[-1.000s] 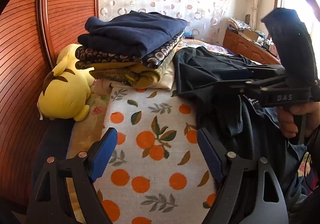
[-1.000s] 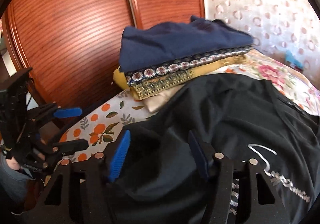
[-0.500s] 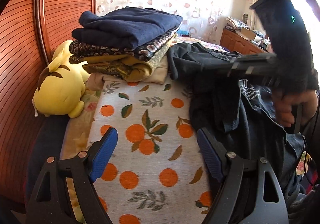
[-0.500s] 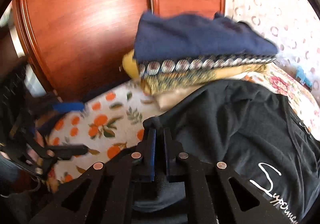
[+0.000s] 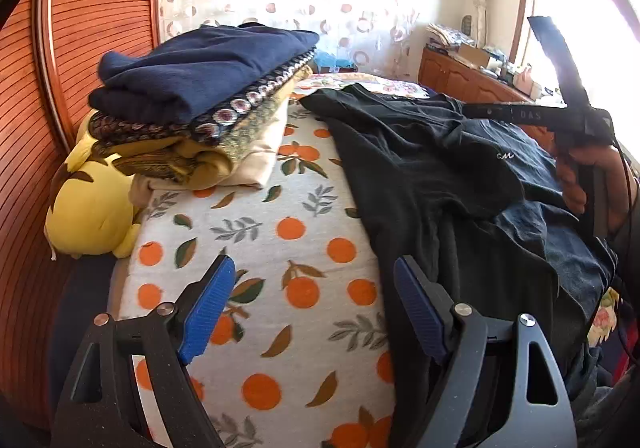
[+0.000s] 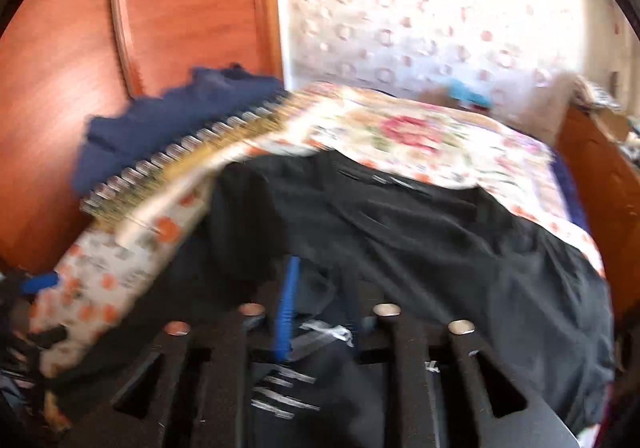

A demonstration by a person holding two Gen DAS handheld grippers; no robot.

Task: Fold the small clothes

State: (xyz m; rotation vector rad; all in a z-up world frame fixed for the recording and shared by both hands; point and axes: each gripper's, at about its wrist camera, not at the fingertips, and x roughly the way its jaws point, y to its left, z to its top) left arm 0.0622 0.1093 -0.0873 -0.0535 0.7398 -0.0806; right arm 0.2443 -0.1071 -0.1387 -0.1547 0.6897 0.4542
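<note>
A black T-shirt (image 5: 432, 167) with white script lies spread on the orange-print bedsheet (image 5: 280, 248). My left gripper (image 5: 316, 300) is open and empty, low over the sheet at the shirt's left edge. My right gripper (image 6: 316, 308) is shut on a fold of the black T-shirt (image 6: 440, 248) and holds it over the shirt's body; this view is blurred. The right gripper also shows in the left wrist view (image 5: 472, 109), far right, above the shirt.
A stack of folded clothes (image 5: 200, 87), navy on top, sits at the back left against the wooden headboard (image 5: 80, 47). A yellow plush toy (image 5: 88, 203) lies beside it. A wooden dresser (image 5: 472, 83) stands at the far right.
My right gripper closed on the shirt's left edge and carried it right, over the shirt. The left gripper stayed open and hardly moved.
</note>
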